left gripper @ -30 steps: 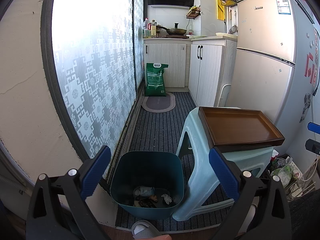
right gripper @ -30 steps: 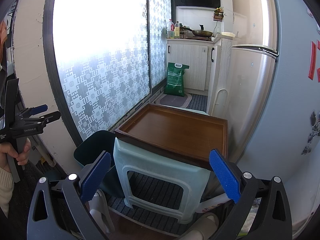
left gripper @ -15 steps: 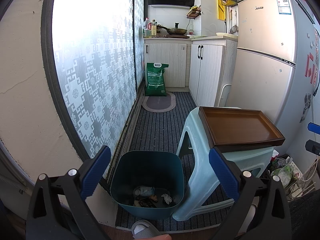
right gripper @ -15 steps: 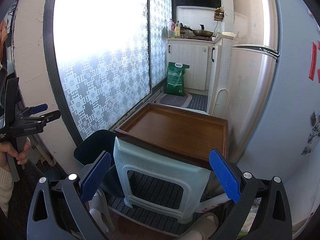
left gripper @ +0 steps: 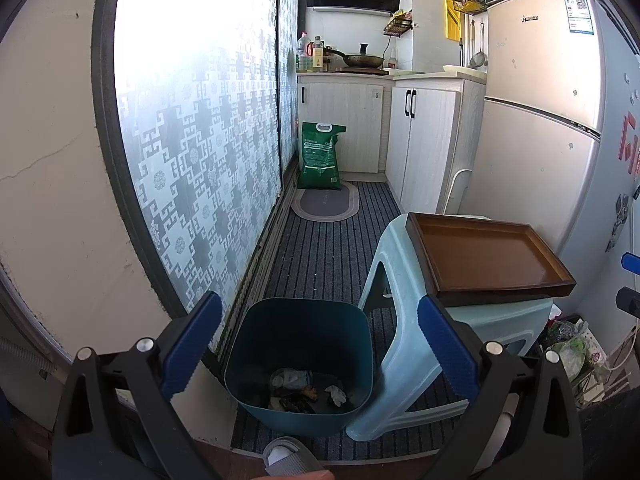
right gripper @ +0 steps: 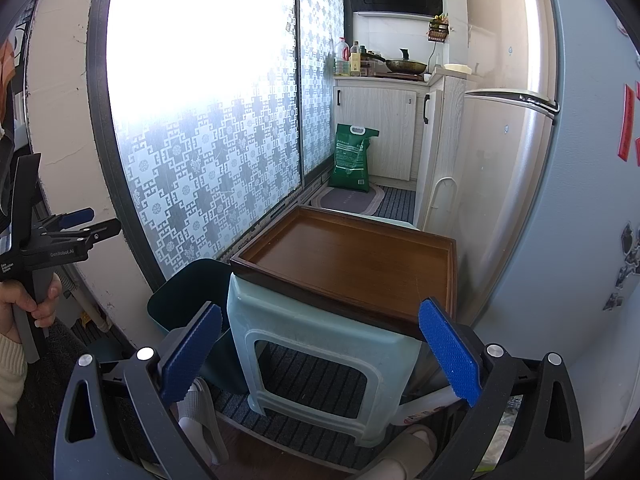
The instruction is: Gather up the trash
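Both grippers agape, bin (left gripper: 300, 344) trash (left gripper: 304, 390) indistinct, stool (right gripper: 320, 344) hiding bin.

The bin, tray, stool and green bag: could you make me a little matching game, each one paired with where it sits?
Things:
1. bin
2. tray
3. stool
4. green bag

Places:
A. leaning against the far cabinet
B. on the striped mat, just right of the bin
C. on top of the stool
D. on the floor beside the patterned glass door, with scraps at its bottom

Pairs: 1-D, 2-C, 3-B, 4-A
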{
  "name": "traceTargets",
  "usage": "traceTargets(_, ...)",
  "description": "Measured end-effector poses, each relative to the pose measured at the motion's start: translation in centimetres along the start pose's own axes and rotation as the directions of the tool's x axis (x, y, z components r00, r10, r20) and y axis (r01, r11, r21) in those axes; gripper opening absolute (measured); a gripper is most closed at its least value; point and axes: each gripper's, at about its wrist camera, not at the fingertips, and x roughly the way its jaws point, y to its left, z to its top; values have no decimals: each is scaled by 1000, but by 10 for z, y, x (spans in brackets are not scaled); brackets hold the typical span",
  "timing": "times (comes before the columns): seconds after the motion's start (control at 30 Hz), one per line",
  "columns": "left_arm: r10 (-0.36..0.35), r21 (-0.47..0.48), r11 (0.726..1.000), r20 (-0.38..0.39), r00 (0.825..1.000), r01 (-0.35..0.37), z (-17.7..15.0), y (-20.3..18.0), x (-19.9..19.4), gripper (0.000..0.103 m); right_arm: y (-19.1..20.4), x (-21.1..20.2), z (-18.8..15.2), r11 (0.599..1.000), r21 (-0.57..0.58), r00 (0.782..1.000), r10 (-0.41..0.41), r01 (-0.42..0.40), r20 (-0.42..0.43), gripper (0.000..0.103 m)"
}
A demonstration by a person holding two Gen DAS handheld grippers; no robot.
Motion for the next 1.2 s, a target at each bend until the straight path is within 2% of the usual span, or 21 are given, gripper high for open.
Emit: traceTargets(1.2,-4,27,1000,-8,1000,4,-2,-10,2,100,0,-1,1,1000,-2,1000,0,0,-3,100)
